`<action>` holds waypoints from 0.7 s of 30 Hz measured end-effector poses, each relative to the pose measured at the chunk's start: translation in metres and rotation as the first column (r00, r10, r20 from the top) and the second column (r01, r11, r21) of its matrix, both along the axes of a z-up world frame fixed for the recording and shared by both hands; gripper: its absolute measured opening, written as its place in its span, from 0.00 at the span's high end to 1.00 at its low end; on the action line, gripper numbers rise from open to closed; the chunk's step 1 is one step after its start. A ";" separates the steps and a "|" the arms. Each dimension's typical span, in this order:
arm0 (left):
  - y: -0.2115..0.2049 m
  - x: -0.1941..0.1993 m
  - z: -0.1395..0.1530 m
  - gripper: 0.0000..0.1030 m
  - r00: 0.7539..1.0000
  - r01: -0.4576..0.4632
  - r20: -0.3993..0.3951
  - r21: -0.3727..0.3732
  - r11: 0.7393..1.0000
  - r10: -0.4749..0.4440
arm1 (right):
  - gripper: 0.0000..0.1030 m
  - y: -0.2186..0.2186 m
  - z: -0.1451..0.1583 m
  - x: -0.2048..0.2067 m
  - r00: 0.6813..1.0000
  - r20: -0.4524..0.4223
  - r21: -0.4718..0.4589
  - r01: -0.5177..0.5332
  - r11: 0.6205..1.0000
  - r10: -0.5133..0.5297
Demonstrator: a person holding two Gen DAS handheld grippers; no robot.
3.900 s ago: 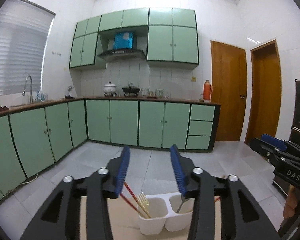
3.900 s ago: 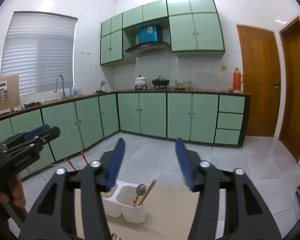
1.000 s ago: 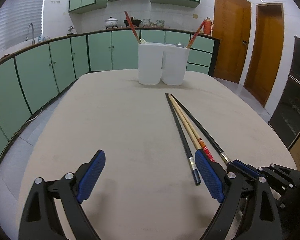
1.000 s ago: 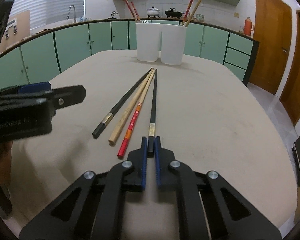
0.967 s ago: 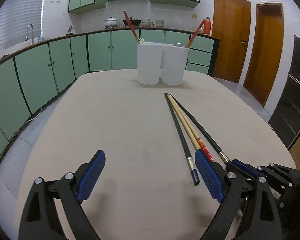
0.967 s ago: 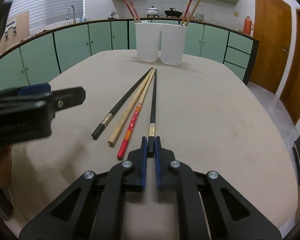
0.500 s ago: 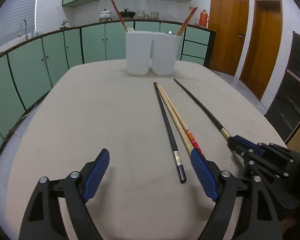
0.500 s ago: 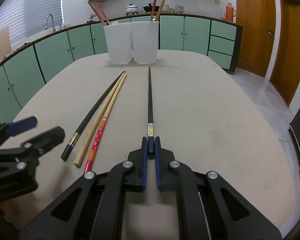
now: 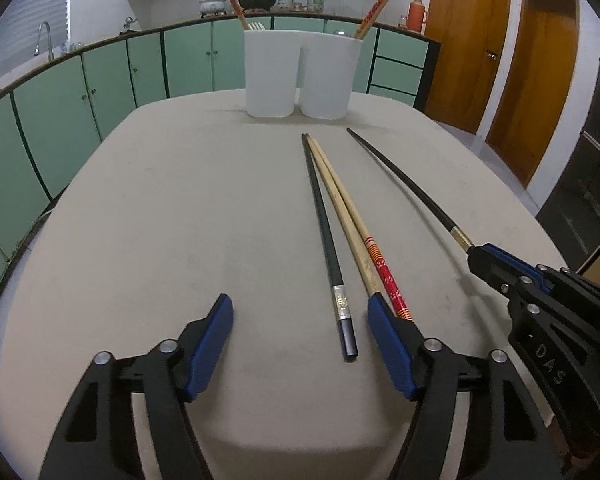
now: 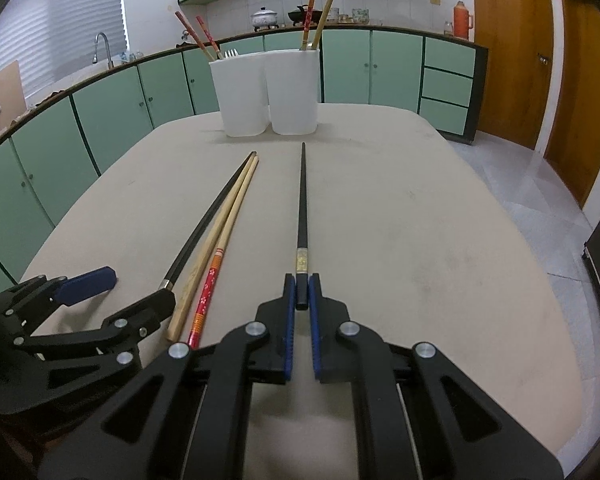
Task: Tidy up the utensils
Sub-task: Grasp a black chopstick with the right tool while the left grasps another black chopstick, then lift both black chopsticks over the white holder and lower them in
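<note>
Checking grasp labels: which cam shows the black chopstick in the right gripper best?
Right wrist: the black chopstick with a gold band runs centred from the shut right gripper toward the white plastic utensil holder. Left wrist shows it obliquely, its end hidden in the pads.

Beige oval table (image 9: 148,208): white two-compartment utensil holder (image 9: 302,74) at far end; black chopstick (image 9: 327,236), plain wooden chopstick (image 9: 342,216), red-patterned chopstick (image 9: 384,270) lying together mid-table, touching.
</note>
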State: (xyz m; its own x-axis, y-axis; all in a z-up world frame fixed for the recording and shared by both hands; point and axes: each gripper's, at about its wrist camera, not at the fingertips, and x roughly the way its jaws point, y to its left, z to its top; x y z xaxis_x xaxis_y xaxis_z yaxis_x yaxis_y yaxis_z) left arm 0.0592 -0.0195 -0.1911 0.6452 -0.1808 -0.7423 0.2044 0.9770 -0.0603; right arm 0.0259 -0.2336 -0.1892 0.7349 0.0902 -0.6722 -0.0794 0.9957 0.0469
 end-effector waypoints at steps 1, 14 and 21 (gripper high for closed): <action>0.000 0.000 0.000 0.39 1.000 -0.002 0.000 0.004 1.000 0.002 | 0.94 0.000 0.001 0.000 1.000 -0.001 0.002 0.000 1.000 0.000; -0.003 0.003 0.002 0.93 1.000 0.012 0.000 0.020 1.000 -0.012 | 0.94 0.000 0.000 0.000 1.000 -0.001 -0.006 0.001 1.000 -0.001; 0.001 0.001 0.018 0.94 0.999 0.008 0.036 -0.006 1.000 -0.008 | 0.94 0.000 0.006 -0.001 1.000 0.020 -0.011 -0.004 1.000 0.004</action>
